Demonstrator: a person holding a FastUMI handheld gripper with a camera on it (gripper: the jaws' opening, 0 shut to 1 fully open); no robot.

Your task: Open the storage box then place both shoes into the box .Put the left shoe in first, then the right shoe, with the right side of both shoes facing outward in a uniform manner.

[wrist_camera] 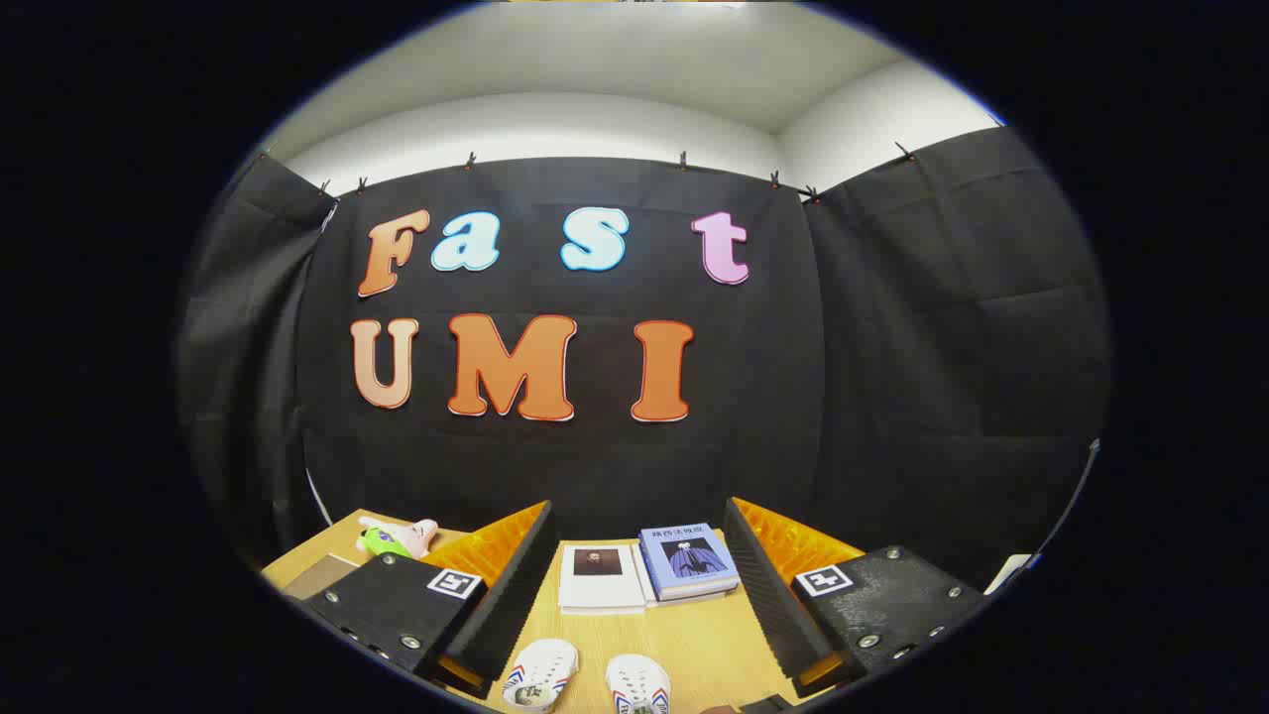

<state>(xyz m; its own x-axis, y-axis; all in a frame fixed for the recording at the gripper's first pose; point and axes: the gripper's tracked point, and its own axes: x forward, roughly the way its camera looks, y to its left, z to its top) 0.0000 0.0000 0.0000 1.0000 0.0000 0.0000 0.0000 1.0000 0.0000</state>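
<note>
Toward the table's [694, 635] far left corner lay a small soft toy [397, 537], pink and green, with a flat brownish board [319, 575] just nearer along the left edge. Moving rightward, the gripper [634, 605] hung above the near part of the table with its two fingers [511, 585] spread wide apart and nothing between them but open tabletop.

Beyond the fingers, near the table's far edge at its middle, a white book [598, 577] lay flat, and touching its right side sat a blue book [689, 560] on top of another pale volume.

Closer in, at the near edge of the table and between the fingers, the toes of two white shoes [540, 674] pointed away, side by side and slightly apart; the second shoe [637, 684] sat just right of the first. Both had coloured stripes on their sides. Which was the left shoe could not be told from so little of them.

Past the right finger, a pale sheet [1009, 572] peeked at the table's right edge.

Such canvas-looking shoes would probably be light, with soft uppers that yield and a stiffer rubber sole, so a hold across the heel collar or the sole's sides seemed soundest. No box could be made out, so opening it seemed still to come.
</note>
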